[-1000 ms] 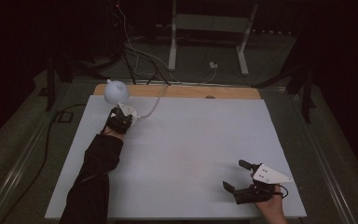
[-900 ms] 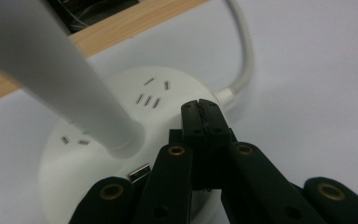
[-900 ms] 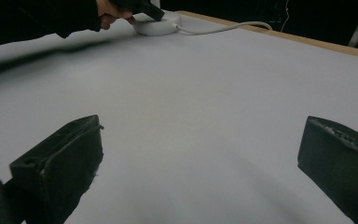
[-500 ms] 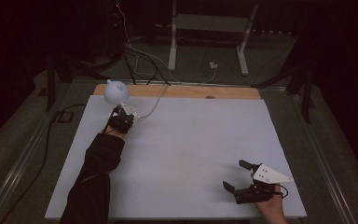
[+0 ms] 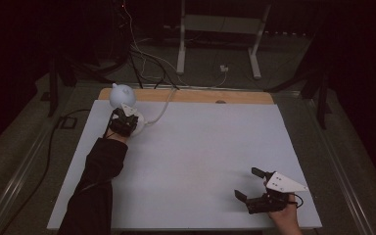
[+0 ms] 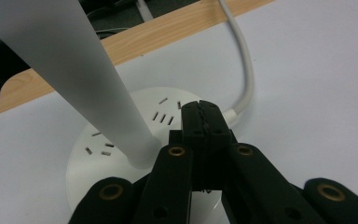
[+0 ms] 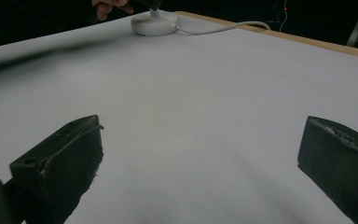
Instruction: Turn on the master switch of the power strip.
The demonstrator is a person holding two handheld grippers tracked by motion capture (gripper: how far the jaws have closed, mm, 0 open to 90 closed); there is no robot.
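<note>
High view: white lamp [image 5: 123, 96] at far left corner of table [image 5: 205, 147], left gripper [image 5: 123, 121] at its base, white cable [image 5: 159, 112] curling off. Right gripper [image 5: 253, 188] near right front, jaws wide apart.

Left gripper view: jaws pressed together over round base [image 6: 121, 140], beside stem [image 6: 74, 70].

Right gripper view: jaws spread, nothing between; lamp base far off.

Left gripper [image 6: 204, 116]: black jaws with ribbed inner faces, carried on flat black link arms fastened with brass-coloured ringed screws. Right gripper [image 5: 250, 185]: black body, blocky matte black jaws with a raised edge, seen in the right gripper view. A grey three-cornered plate [image 5: 284, 182] with small dark dots is mounted on top. A long black sleeve [image 5: 96, 188] is worn on the left arm, reaching the wrist.
</note>
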